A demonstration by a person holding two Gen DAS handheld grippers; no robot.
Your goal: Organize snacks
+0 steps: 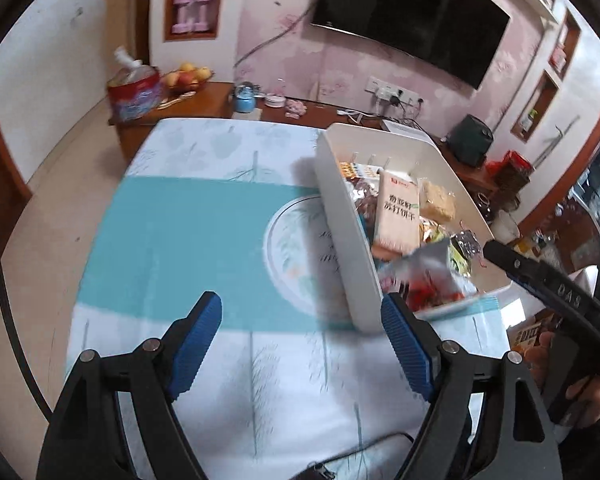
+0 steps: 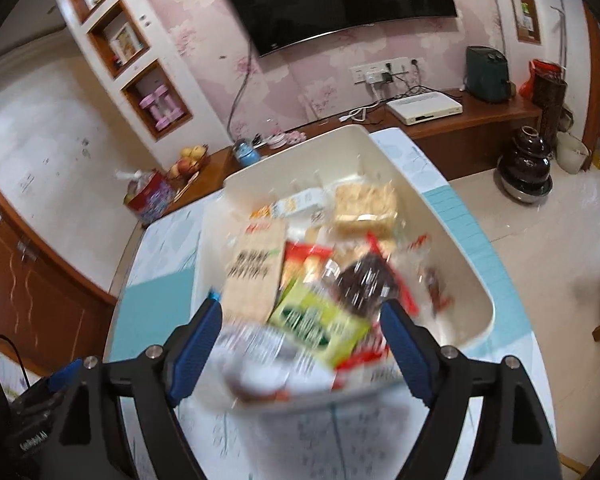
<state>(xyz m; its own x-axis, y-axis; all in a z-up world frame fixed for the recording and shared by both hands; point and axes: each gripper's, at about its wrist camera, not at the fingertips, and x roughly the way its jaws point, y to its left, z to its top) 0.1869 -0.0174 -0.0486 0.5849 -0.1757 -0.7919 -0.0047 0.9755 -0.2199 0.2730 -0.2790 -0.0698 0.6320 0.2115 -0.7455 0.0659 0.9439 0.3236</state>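
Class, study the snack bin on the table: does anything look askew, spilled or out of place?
Nothing has spilled onto the tablecloth. Inside the white bin, though, the packets lie jumbled, and a silvery packet hangs over the near rim.

1 white bin [image 2: 452, 216] on 1 table [image 1: 180, 240], 1 tan cracker box [image 1: 396, 216], 1 green packet [image 2: 320, 324], 2 pink dumbbells [image 1: 190, 14].
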